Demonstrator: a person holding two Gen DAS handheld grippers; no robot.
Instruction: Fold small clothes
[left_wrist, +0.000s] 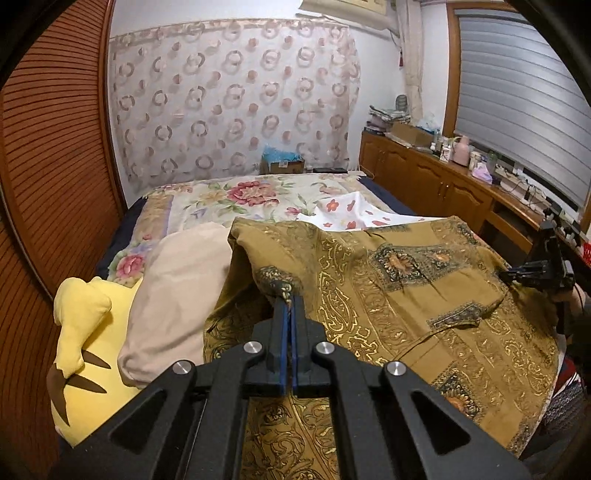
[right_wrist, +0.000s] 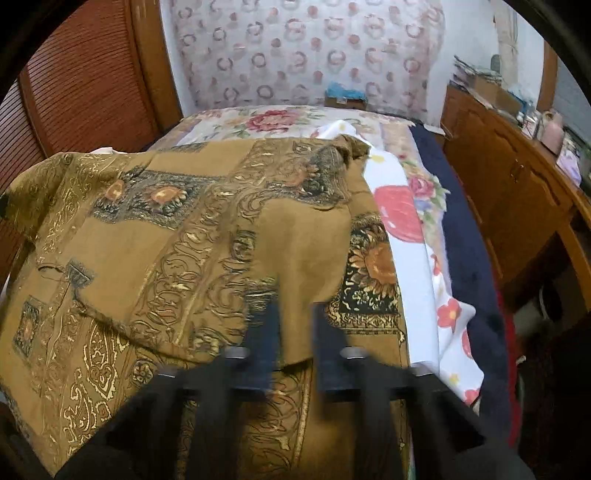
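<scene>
A mustard-brown garment with gold paisley and sunflower print (left_wrist: 406, 295) lies spread over the bed. My left gripper (left_wrist: 290, 301) is shut on a fold of this garment at its left side and lifts it a little. In the right wrist view the same garment (right_wrist: 184, 229) fills the left and middle. My right gripper (right_wrist: 295, 314) is open, blurred by motion, with a gap between its fingers just above the garment's near right part. The right gripper also shows at the far right of the left wrist view (left_wrist: 535, 273).
A floral bedsheet (left_wrist: 240, 195) covers the bed, with a white red-flowered cloth (right_wrist: 399, 206) under the garment. A beige cushion (left_wrist: 177, 291) and a yellow plush toy (left_wrist: 88, 332) lie on the left. A wooden cabinet (right_wrist: 517, 192) with clutter runs along the right. A wooden slatted panel (left_wrist: 55, 166) stands on the left.
</scene>
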